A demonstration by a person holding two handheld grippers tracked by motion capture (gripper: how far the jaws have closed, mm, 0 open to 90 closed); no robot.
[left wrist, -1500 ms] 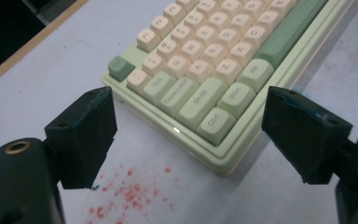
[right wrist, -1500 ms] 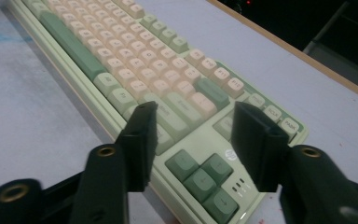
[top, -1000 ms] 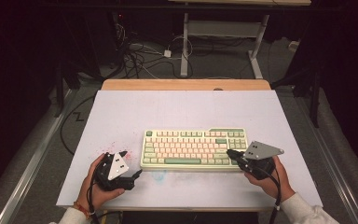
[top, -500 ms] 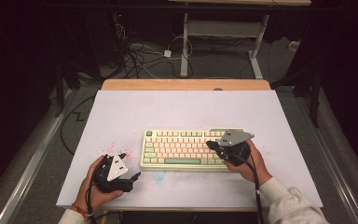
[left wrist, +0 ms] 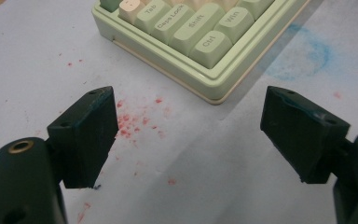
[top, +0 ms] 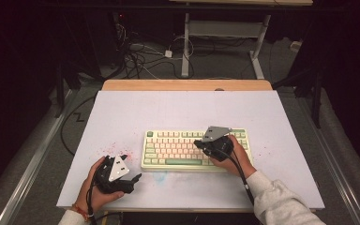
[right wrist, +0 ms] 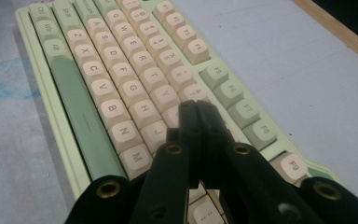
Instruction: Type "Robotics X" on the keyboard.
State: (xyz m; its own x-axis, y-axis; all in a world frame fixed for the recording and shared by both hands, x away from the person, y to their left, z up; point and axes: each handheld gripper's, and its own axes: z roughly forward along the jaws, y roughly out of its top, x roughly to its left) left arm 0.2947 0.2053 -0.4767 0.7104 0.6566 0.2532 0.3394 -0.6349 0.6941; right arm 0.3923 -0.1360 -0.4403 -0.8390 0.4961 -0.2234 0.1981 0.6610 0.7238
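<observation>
Left gripper lower left of high view, near table's front edge, jaws spread wide, nothing between; red specks on bare surface ahead. Keyboard centre, slightly below middle, its near-left corner just beyond left jaws. Right gripper over keyboard's right half, jaws pressed together, tips down among the keys near U. Broad open surface above keyboard to wooden edge; clear strip lower right.

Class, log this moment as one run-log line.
right tongs: shut, over keyboard keys | left tongs: open, empty, beside keyboard
</observation>
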